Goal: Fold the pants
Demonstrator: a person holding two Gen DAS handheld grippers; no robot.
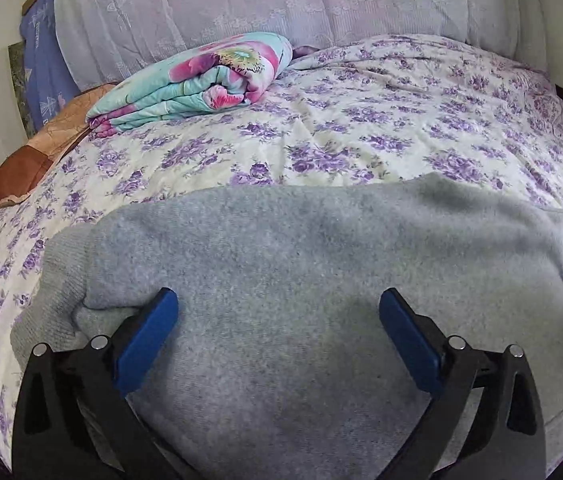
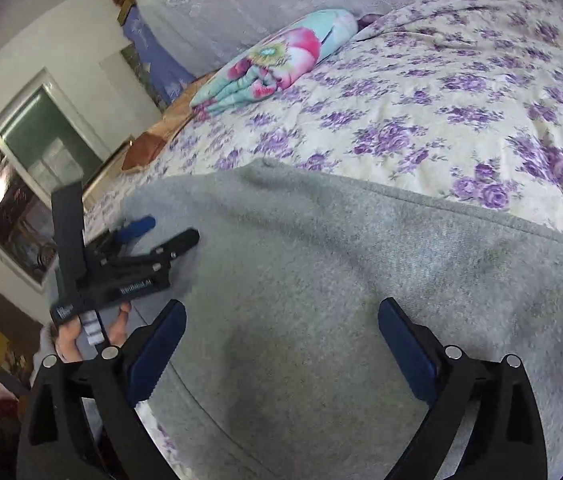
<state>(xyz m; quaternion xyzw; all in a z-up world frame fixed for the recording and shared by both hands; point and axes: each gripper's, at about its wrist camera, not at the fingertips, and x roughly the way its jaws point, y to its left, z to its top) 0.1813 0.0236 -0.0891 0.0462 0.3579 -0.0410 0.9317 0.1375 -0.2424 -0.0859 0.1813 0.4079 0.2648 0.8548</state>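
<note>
**Grey pants on bed, fold unfinished**

Left wrist view: the left claw (image 1: 278,322) gapes released over soft grey fleece pants (image 1: 301,248) lying on the purple-flowered bedspread (image 1: 361,128). Legs and waistband run out of frame.

Right wrist view: the right claw (image 2: 281,332) is likewise released above the pants; how many folds exist is unclear.

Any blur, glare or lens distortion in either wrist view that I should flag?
Left wrist: sharp, even daylight, the bedspread bulging from fisheye bend. Right wrist: tilted, the left tool slightly smeared, the window glaring, the gray pants in soft focus.
</note>
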